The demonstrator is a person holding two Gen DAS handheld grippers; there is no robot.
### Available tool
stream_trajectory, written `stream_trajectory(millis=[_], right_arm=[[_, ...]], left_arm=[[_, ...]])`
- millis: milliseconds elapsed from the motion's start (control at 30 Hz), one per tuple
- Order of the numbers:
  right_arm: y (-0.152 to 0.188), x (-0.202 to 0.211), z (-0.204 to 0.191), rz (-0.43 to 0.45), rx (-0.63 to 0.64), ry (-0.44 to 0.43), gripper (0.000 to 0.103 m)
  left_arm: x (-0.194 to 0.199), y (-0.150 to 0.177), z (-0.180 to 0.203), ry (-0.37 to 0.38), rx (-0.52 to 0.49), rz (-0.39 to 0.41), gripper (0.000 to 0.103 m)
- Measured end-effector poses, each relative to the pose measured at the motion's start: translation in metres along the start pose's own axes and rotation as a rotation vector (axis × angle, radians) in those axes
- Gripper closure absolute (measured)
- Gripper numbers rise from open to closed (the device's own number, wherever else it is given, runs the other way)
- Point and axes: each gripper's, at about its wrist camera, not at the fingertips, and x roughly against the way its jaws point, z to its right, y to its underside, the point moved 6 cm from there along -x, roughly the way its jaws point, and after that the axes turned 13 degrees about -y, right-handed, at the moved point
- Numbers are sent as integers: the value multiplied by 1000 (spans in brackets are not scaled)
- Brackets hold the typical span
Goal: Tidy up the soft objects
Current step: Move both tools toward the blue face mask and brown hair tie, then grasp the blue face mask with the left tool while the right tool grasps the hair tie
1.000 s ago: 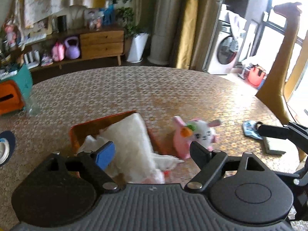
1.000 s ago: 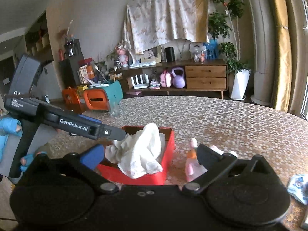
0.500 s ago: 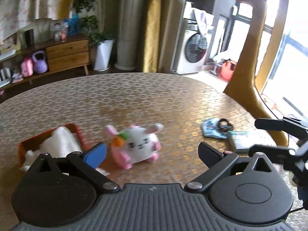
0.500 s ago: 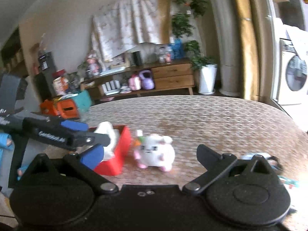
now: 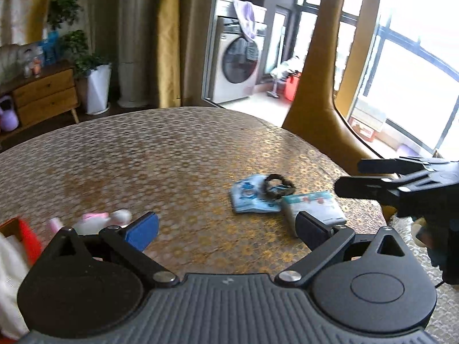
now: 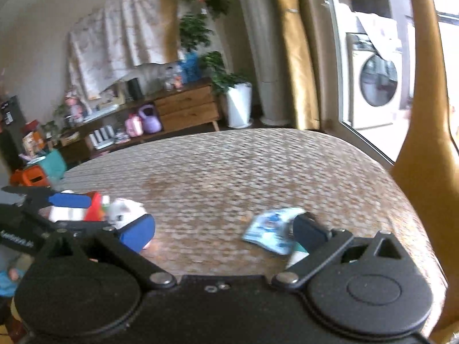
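- Both tongs are released and empty: left gripper (image 5: 226,226) gapes wide over bare table (image 5: 160,154), its jaws having just been opening; right gripper (image 6: 222,230) is spread too.
- Soft things left: blue packet (image 5: 249,197) with a dark hair tie (image 5: 278,185) on it, and a white pack (image 5: 314,205) touching its right, all right of centre.
- The bunny (image 6: 126,210) sits far left beside the red box (image 5: 27,236).
- Judgement: take one item at a time, hair tie first; straddle it squarely before closing.
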Motion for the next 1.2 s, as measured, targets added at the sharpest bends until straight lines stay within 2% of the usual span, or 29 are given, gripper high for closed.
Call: stream_trajectory(millis=[233, 433, 600, 967, 1200], right_arm=[[5, -7, 57, -17, -90, 61, 1], [6, -26, 101, -44, -158, 97, 3], [7, -46, 129, -77, -193, 117, 12], [12, -100, 162, -169, -177, 129, 27], [17, -123, 168, -215, -136, 124, 35]], left_arm=[[-38, -6, 40, -24, -73, 16, 1], [-79, -8, 62, -42, -94, -16, 1], [-115, -6, 75, -36, -96, -64, 1], [-176, 4, 95, -37, -154, -141, 1], [-196, 8, 103, -17, -172, -164, 1]])
